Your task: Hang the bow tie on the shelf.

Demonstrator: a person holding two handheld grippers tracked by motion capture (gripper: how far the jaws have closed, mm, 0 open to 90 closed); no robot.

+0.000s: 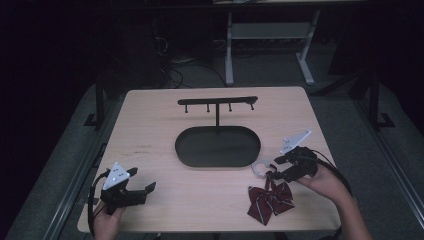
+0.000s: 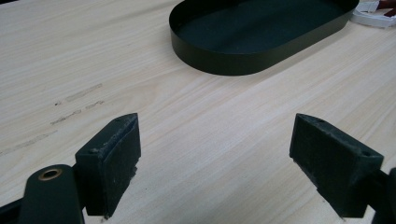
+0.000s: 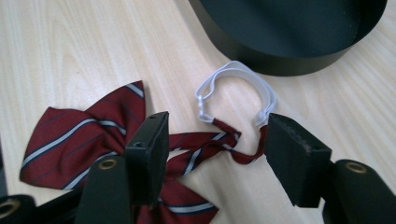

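Observation:
A dark red bow tie with pale stripes lies flat near the table's front right; its white elastic loop curls toward the black oval tray. In the right gripper view the bow tie and its white loop lie just past the jaws. My right gripper is open, low over the tie's narrow red strap, with nothing clamped. My left gripper rests open above bare wood at the front left. A black stand with a hook bar rises from the tray's far side.
The oval tray's rim lies ahead of the left gripper, and its wall sits just beyond the white loop. Table edges run close behind both hands. A white desk frame stands on the floor beyond the table.

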